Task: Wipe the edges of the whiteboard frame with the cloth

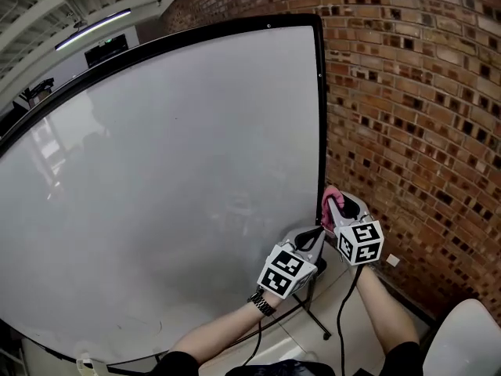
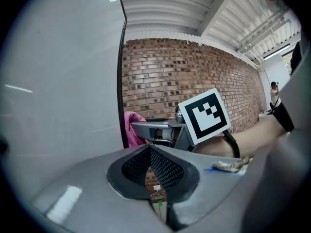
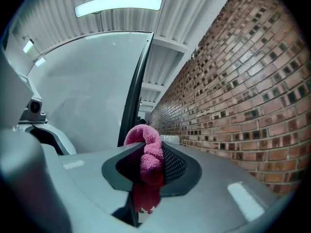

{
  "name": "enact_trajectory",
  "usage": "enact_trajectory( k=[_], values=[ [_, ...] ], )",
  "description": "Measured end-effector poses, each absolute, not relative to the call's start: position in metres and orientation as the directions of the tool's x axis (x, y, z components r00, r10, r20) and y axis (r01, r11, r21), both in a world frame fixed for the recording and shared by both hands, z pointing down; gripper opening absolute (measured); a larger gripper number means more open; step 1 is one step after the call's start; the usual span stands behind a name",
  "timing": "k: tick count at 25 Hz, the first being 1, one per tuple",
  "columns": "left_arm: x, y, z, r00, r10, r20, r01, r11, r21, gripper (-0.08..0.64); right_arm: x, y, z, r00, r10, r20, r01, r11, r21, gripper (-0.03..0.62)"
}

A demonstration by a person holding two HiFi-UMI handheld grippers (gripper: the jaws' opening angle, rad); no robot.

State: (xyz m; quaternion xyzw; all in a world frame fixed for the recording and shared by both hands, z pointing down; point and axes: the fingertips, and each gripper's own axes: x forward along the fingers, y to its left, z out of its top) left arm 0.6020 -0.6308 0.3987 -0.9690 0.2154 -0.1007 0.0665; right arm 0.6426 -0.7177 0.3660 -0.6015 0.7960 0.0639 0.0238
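A large whiteboard (image 1: 156, 178) with a thin black frame (image 1: 322, 131) stands before a brick wall. My right gripper (image 1: 335, 208) is shut on a pink cloth (image 1: 329, 202), which it holds right at the frame's right edge, low down. In the right gripper view the cloth (image 3: 148, 152) bulges out between the jaws, just beside the frame (image 3: 136, 91). My left gripper (image 1: 315, 238) hovers below and left of the right one, in front of the board's lower right corner. Its jaws (image 2: 149, 149) are shut with nothing between them. From there the cloth (image 2: 131, 127) shows beside the frame (image 2: 120, 81).
A red brick wall (image 1: 415, 116) runs close along the board's right side. A black stand leg (image 1: 317, 323) and a cable (image 1: 341, 312) sit on the pale floor below. A white rounded object (image 1: 470, 339) is at the lower right.
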Motion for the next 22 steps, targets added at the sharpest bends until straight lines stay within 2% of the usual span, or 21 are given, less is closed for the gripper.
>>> enact_trajectory(
  k=[13, 22],
  values=[
    [0.603, -0.624, 0.303, 0.902, -0.418, 0.113, -0.396, -0.901, -0.176, 0.003, 0.632, -0.703, 0.280, -0.348, -0.901, -0.260, -0.937, 0.329, 0.117, 0.078],
    [0.603, -0.630, 0.235, 0.885, -0.455, 0.096, -0.437, -0.884, -0.165, 0.003, 0.631, -0.695, 0.230, -0.374, -0.863, -0.339, -0.927, 0.332, 0.176, 0.080]
  ],
)
